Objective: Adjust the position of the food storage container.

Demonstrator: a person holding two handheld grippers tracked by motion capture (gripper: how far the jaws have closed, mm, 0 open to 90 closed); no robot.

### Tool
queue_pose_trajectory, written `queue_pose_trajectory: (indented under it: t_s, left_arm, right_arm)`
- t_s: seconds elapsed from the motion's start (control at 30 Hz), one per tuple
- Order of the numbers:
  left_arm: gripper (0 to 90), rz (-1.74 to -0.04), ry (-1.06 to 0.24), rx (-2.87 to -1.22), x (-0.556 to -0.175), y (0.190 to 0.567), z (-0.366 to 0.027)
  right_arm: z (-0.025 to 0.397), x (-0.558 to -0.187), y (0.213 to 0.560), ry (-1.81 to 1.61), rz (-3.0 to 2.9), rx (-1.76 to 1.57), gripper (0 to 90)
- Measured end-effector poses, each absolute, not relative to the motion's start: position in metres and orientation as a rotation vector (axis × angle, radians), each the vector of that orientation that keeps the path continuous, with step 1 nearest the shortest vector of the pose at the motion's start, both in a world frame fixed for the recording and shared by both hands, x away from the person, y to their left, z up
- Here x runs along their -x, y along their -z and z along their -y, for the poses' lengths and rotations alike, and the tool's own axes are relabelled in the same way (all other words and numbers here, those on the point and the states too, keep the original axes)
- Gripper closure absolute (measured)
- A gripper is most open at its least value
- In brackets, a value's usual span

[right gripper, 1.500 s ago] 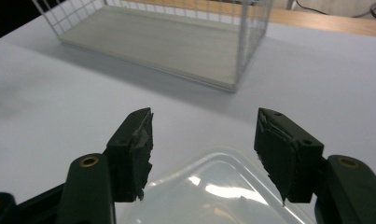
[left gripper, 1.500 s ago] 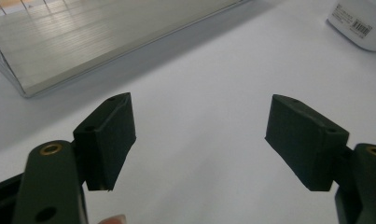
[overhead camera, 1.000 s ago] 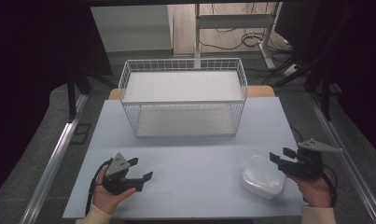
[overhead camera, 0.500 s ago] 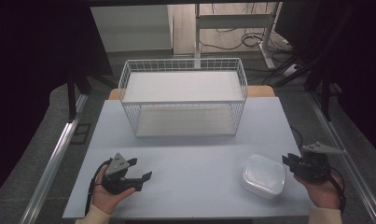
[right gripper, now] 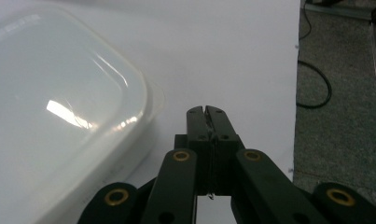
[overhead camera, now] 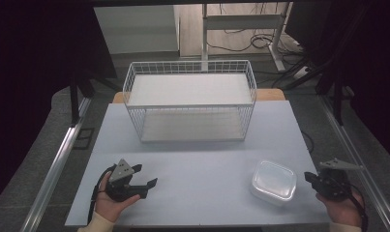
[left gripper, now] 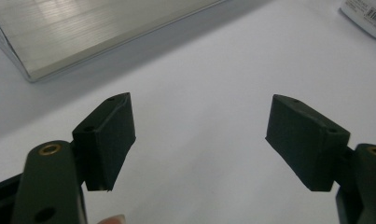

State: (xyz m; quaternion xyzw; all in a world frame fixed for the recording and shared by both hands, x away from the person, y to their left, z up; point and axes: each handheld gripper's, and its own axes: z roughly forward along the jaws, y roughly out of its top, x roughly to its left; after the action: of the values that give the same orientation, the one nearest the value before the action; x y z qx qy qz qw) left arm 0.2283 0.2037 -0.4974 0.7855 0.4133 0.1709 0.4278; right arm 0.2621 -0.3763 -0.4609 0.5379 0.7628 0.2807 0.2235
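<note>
A clear plastic container (overhead camera: pixel 275 181) with its lid on sits at the table's front right; the right gripper view has it (right gripper: pixel 55 107) close on the left. My right gripper (overhead camera: pixel 311 178) lies just right of it, apart from it, at the table's right edge. Its jaws are shut with nothing between them (right gripper: pixel 206 112). My left gripper (overhead camera: pixel 146 175) rests at the front left, pointing right, open and empty. Its two pads (left gripper: pixel 108 135) stand wide apart over bare table, and a corner of the container (left gripper: pixel 367 14) lies far off.
A white wire basket (overhead camera: pixel 190 62) with a pale floor stands at the back middle of the grey-white table (overhead camera: pixel 197 159); its base edge (left gripper: pixel 83 32) crosses the left gripper view. Carpet and a cable (right gripper: pixel 316 93) lie beyond the table's right edge.
My right gripper has drawn back from the container, toward the right edge and the person. The container and the left gripper have stayed put.
</note>
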Motion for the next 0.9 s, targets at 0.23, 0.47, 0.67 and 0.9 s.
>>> queue_pose_trajectory:
  t_s: [0.23,0.47,0.67,0.9]
  left_arm:
    - [23.5,-1.025,-0.429,-1.969,-0.227,0.497,-0.201]
    - [23.6,-1.034,-0.432,-1.962,-0.228,0.498,-0.203]
    - [23.6,-1.037,-0.43,-1.968,-0.228,0.499,-0.202]
    - [23.6,-1.04,-0.426,-1.971,-0.229,0.5,-0.203]
  right_arm:
    - [0.364,-0.261,0.472,-0.725,-2.204,-1.44,89.0]
    - [0.351,-0.261,0.474,-0.715,-2.265,-1.413,89.3]
    - [0.338,-0.259,0.474,-0.742,-2.316,-1.377,89.3]
    - [0.32,-0.258,0.476,-0.773,-2.379,-1.335,89.2]
